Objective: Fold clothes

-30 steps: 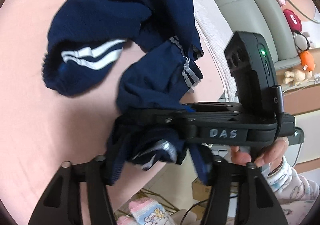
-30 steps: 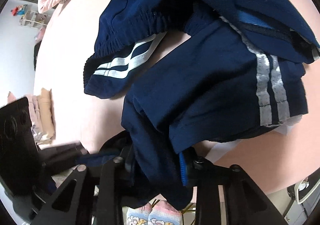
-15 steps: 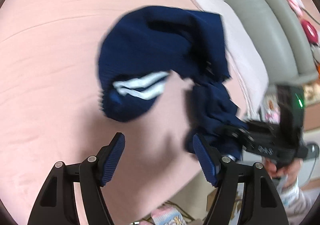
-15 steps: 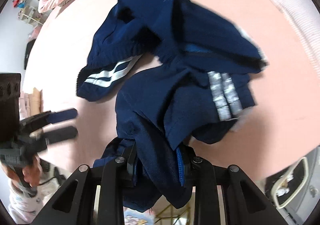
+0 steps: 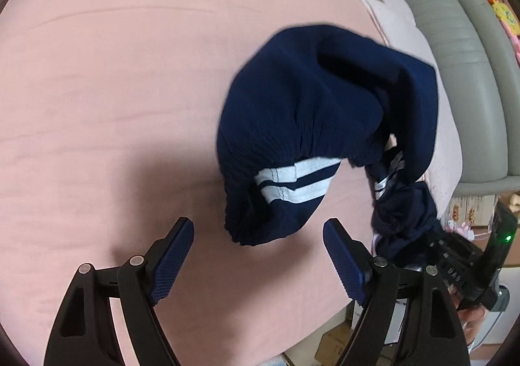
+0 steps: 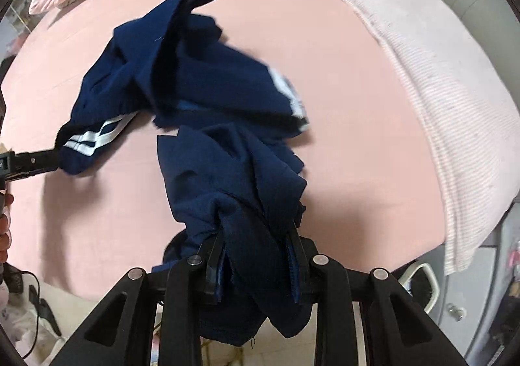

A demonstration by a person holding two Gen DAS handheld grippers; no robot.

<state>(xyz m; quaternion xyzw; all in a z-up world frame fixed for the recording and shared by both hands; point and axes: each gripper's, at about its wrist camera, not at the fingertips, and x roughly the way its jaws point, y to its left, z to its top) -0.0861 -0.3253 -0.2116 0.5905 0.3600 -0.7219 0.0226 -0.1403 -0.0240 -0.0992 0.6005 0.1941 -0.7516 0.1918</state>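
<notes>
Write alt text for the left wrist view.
The left gripper, its jaws opening with nothing between them, points down at the white-striped end of a crumpled navy blue garment lying on a pink bed sheet. At the right edge, the right gripper holds the garment's other end bunched, beside a grey padded headboard.

Navy shorts (image 5: 302, 125) with white stripes (image 5: 294, 185); pink bedsheet (image 5: 113, 73); blue-padded black fingers (image 5: 172, 255)

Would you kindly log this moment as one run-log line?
left gripper: opening, empty | right gripper: shut on navy white-striped track garment | pink bed sheet: garment crumpled, unfolded
</notes>
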